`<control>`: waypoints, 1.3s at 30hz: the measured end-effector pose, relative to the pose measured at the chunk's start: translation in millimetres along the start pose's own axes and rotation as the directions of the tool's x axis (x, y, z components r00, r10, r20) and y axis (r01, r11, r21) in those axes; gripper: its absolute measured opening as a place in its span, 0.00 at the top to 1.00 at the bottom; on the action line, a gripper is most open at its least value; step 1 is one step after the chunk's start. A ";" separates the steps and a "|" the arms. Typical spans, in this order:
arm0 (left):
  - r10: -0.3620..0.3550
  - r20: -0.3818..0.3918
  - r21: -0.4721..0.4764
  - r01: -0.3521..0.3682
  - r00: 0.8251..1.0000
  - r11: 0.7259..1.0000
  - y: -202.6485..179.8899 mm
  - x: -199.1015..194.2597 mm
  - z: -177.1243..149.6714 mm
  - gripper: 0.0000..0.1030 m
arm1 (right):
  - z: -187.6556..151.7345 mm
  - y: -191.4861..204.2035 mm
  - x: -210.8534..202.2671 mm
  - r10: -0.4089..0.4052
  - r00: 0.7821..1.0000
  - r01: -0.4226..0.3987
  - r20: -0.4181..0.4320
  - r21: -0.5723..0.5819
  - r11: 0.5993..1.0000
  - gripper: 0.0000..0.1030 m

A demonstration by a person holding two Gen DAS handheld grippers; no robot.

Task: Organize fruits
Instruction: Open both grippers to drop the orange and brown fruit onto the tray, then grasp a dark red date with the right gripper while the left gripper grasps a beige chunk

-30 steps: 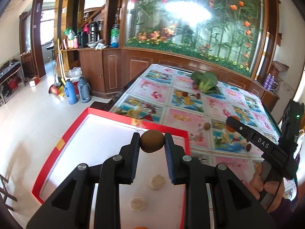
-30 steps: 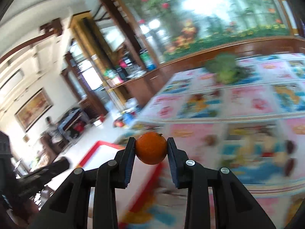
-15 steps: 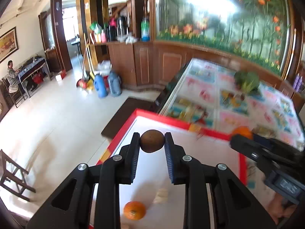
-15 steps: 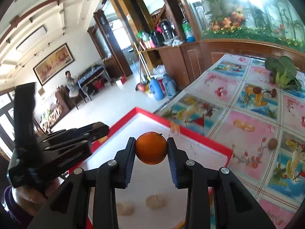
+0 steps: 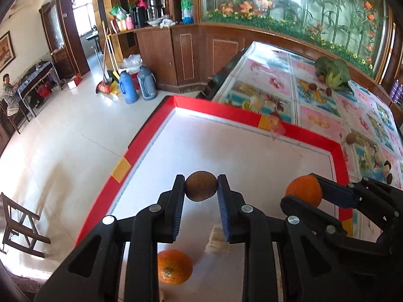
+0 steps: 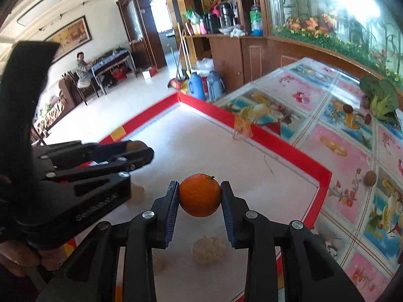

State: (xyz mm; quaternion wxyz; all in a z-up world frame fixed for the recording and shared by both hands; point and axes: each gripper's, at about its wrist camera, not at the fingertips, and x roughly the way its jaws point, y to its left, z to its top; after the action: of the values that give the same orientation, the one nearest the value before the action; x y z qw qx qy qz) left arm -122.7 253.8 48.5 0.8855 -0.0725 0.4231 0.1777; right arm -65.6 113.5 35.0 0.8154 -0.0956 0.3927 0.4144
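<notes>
Over the red-rimmed tray [image 5: 309, 136], I'm clamping a kiwi [image 5: 201, 185] in my left gripper [image 5: 201, 188], an orange [image 6: 199, 194] in my right gripper [image 6: 199, 196]; one orange [image 5: 174, 266] already placed, table fruit [image 6: 370, 177] remaining.

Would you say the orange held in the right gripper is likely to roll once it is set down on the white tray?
Probably: the orange is round and the tray floor looks smooth. Its red rim should stop it. The peel looks firm, so the right gripper likely won't bruise it.

Tray [image 5: 221, 105] sits on the desk's [image 5: 322, 115] near-left corner. One orange [image 5: 175, 266] lies in the tray. Greens [image 5: 332, 71] lie on the far side, a loose kiwi [image 5: 350, 138] just past the tray's right rim.
</notes>
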 end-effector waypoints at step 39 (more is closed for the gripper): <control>-0.093 -0.021 0.187 0.095 0.995 0.978 -100.7 -37.6 -6.4 0.41 | -15.7 -117.5 -83.1 -0.092 0.992 0.066 0.090 0.260 0.963 0.63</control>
State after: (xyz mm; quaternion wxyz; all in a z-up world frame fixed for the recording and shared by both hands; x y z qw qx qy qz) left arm -111.2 149.3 71.5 0.8931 -0.0095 0.4397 0.0945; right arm -15.0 -19.0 64.4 0.8555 0.0160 0.3972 0.3317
